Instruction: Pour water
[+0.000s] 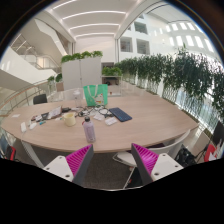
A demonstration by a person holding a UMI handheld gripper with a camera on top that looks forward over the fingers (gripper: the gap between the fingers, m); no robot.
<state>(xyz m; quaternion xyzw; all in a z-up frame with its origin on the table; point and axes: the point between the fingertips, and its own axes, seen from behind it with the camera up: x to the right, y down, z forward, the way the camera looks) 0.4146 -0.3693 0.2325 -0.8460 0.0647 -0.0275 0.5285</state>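
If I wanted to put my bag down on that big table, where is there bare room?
The table's near right side, beyond the dark flat item, is bare wood. The left half is crowded: bottle, yellow cup, scattered papers, green objects farther back. The gripper hangs open, short of the table.

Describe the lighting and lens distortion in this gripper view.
Gripper view: strong fisheye bending curves the table edge and the ceiling light strips; daylight glares through the windows; the open gripper sits in shade below; the small bottle on the table is dim and soft.
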